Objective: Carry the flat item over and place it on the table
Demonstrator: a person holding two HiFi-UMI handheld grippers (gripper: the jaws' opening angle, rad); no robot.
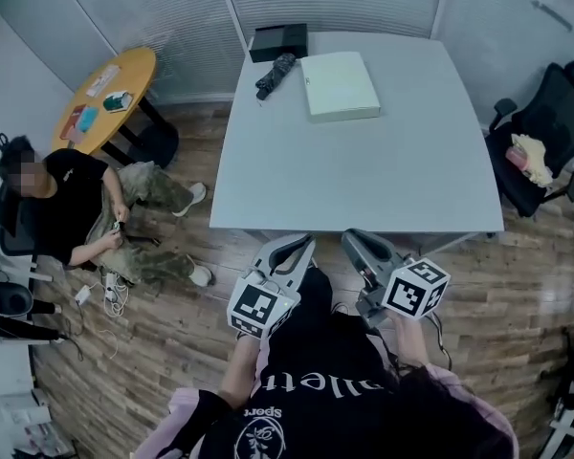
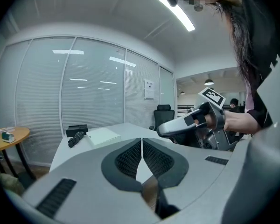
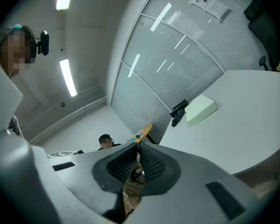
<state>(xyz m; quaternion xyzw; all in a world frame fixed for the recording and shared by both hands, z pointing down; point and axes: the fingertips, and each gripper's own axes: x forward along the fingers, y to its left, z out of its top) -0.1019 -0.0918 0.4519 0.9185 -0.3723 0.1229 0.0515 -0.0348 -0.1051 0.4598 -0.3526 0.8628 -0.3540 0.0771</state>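
Note:
The flat item, a pale box (image 1: 340,84), lies on the far part of the white table (image 1: 364,175); it also shows as the flat box (image 2: 102,136) in the left gripper view and as the box (image 3: 201,109) in the right gripper view. My left gripper (image 1: 292,249) and right gripper (image 1: 361,242) hover side by side at the table's near edge, far from the box. Both are shut with nothing between the pads: the left gripper (image 2: 141,141) has its tips touching, and the right gripper (image 3: 136,149) is closed too. The right gripper (image 2: 189,122) shows beside the left one.
A black box (image 1: 278,41) and a folded dark umbrella (image 1: 275,73) lie next to the pale box. A round wooden table (image 1: 110,94) stands at the left, a person (image 1: 86,213) sits on the floor beside it, and an office chair (image 1: 545,137) stands at the right.

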